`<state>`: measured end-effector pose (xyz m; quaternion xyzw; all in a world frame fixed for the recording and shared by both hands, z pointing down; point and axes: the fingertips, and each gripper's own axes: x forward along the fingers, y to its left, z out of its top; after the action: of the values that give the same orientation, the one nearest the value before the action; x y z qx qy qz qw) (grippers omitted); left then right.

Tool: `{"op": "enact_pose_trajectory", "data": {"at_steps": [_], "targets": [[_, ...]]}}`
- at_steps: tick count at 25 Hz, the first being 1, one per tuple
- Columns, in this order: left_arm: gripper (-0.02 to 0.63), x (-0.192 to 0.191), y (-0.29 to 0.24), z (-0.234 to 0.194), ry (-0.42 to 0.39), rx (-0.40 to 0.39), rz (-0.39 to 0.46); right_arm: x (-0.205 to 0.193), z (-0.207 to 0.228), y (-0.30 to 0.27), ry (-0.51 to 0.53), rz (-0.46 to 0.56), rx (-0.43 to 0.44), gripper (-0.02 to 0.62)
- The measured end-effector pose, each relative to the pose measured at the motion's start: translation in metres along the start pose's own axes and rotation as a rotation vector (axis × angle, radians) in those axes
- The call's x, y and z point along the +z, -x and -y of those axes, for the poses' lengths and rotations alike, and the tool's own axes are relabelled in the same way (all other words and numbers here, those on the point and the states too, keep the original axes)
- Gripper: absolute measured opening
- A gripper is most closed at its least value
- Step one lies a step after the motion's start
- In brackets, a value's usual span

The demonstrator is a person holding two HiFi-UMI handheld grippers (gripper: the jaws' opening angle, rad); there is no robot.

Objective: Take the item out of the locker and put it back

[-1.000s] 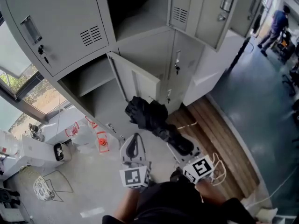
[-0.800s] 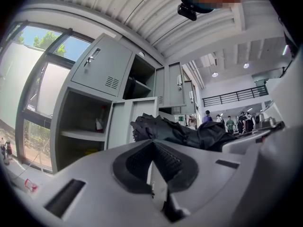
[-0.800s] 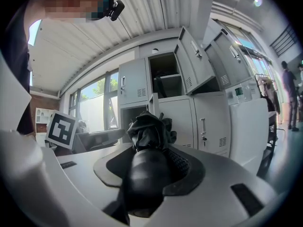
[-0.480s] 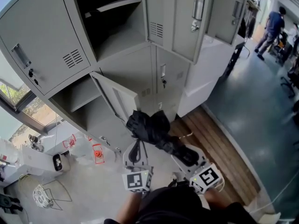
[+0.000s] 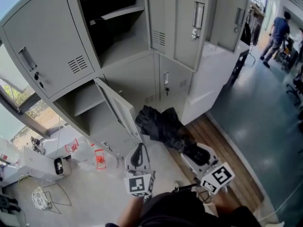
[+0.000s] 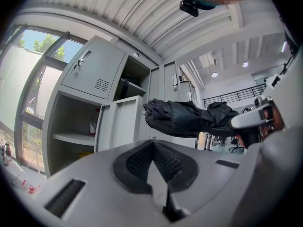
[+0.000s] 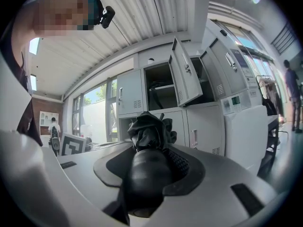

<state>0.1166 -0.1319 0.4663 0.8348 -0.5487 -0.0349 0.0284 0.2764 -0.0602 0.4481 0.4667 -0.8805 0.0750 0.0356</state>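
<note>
My right claw (image 5: pixel 196 154) is clenching the handle end of a folded black umbrella (image 5: pixel 161 124) at the lower middle of the head view; the umbrella is sticking out roughly level from the claw towards the grey lockers (image 5: pixel 42 51); its bunched fabric tip is hanging in the air just in front of the half-open lower door (image 5: pixel 116 109), outside every compartment. In the right gripper view the rounded black handle (image 7: pixel 144 174) is sitting squeezed between my two ribbed pads (image 7: pixel 182 162); the crumpled canopy is rising beyond it at the centre of the frame.

My left claw (image 5: pixel 138 154) is riding just to the left, low in the head view, its jaws pressed together on nothing; in the left gripper view they are meeting in a point at lower centre, and the umbrella is crossing from the right edge to the middle above them, clear of them.

Beside the lower door, the lower compartment (image 5: pixel 90 112) is standing open at left of centre; an upper compartment (image 5: pixel 118 27) is gaping at the top of the frame, something dark lying inside. A strip of wooden flooring (image 5: pixel 227 155) is running along the lockers' foot at lower right; a person (image 5: pixel 279 30) is standing far off in the upper right corner.
</note>
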Motion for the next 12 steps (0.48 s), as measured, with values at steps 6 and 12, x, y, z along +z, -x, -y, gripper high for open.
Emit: {"op": "enact_pose_trajectory", "data": {"at_steps": [6, 12], "targets": [[-0.008, 0.008, 0.006, -0.003, -0.011, 0.013, 0.013, 0.029, 0.028, -0.034, 0.027, 0.041, 0.002, 0.173], [-0.008, 0.009, 0.011, -0.006, -0.02, 0.024, 0.013, 0.056, 0.058, -0.071, 0.032, 0.062, -0.017, 0.173]]}}
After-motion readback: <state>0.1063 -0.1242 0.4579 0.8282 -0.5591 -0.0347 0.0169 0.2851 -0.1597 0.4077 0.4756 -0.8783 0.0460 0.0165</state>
